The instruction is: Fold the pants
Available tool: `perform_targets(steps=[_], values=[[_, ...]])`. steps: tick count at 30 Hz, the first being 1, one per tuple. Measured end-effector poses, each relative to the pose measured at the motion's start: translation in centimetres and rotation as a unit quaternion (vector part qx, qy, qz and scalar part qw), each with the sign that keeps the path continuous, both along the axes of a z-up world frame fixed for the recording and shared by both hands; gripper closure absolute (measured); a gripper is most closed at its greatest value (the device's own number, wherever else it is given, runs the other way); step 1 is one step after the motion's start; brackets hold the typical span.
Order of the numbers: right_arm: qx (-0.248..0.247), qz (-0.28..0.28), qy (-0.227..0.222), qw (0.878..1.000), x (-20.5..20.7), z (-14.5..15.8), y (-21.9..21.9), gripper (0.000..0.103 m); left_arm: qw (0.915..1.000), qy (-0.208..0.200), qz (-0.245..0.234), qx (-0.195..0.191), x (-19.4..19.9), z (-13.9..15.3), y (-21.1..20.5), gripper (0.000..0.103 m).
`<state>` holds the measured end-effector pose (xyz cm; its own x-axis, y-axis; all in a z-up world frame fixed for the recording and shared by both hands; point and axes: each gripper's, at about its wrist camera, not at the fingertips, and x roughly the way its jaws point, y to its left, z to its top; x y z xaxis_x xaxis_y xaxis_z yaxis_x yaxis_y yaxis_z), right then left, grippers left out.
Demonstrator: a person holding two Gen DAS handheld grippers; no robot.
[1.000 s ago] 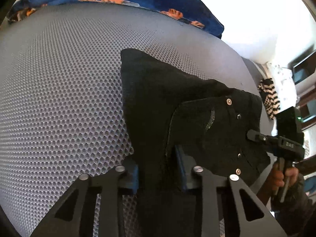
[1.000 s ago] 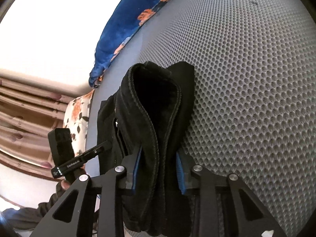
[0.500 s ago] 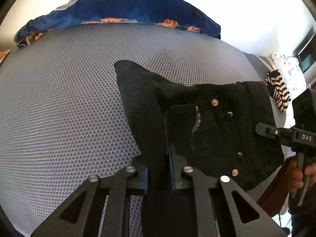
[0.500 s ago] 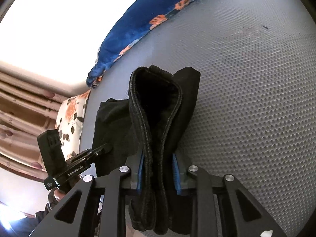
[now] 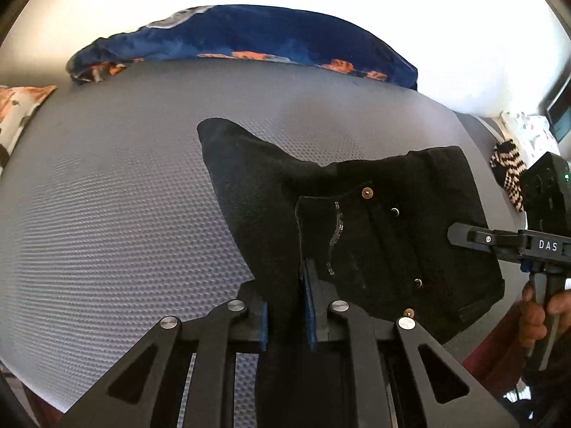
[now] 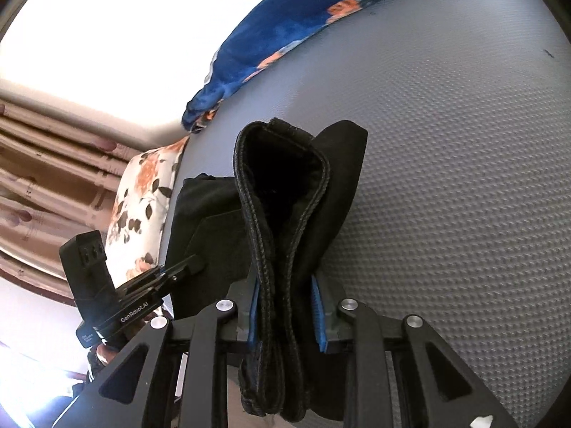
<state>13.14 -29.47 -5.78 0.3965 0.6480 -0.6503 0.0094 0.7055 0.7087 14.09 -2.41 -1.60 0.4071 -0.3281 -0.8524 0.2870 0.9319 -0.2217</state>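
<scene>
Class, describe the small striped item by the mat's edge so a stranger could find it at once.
Start at the grey dimpled mat and follow it to its right edge, past the black pants. There lies a small knitted item, the only thing with black-and-cream stripes.

Black gripper (image 5: pixel 285 315), blue pads (image 6: pixel 319 315)

Bright daylight blows out the background white; fisheye edges curve and darken, focus sharp.
</scene>
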Motion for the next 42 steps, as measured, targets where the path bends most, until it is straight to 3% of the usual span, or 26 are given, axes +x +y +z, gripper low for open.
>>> perform_targets(steps=[13,27,34,37,39,40,41,42], values=[[0.005,0.021,-0.018,1.000,5.0,1.2,2.8,0.080,0.9993,-0.027,0.026,-0.007,4.0,1.5,3.3,0.087],[-0.006,0.016,-0.014,1.000,13.8,1.2,3.1,0.080,0.9985,-0.036,0.037,-0.015,14.2,1.0,4.3,0.087],[-0.021,0.006,-0.016,1.000,18.0,0.7,2.9,0.080,0.9981,-0.035,0.045,-0.022,18.8,-0.6,4.6,0.087],[-0.040,-0.001,-0.013,0.999,18.9,-0.3,2.8,0.080,0.9985,-0.027,0.045,-0.013,19.9,-2.3,4.9,0.086],[-0.081,-0.007,-0.011,0.997,19.2,-0.9,2.9,0.076,0.9984,-0.018,0.052,-0.007,20.2,-3.7,5.6,0.081],[-0.106,-0.010,-0.008,0.994,19.2,-1.3,3.1,0.073,0.9984,-0.013,0.054,-0.013,20.3,-4.4,5.9,0.075],[-0.147,-0.005,-0.012,0.989,19.1,-1.8,3.4,0.062,0.9981,-0.008,0.059,-0.016,20.2,-5.1,6.4,0.065],[-0.178,-0.001,-0.016,0.984,18.8,-2.1,3.7,0.054,0.9976,-0.007,0.067,-0.015,20.0,-5.6,6.7,0.061]])
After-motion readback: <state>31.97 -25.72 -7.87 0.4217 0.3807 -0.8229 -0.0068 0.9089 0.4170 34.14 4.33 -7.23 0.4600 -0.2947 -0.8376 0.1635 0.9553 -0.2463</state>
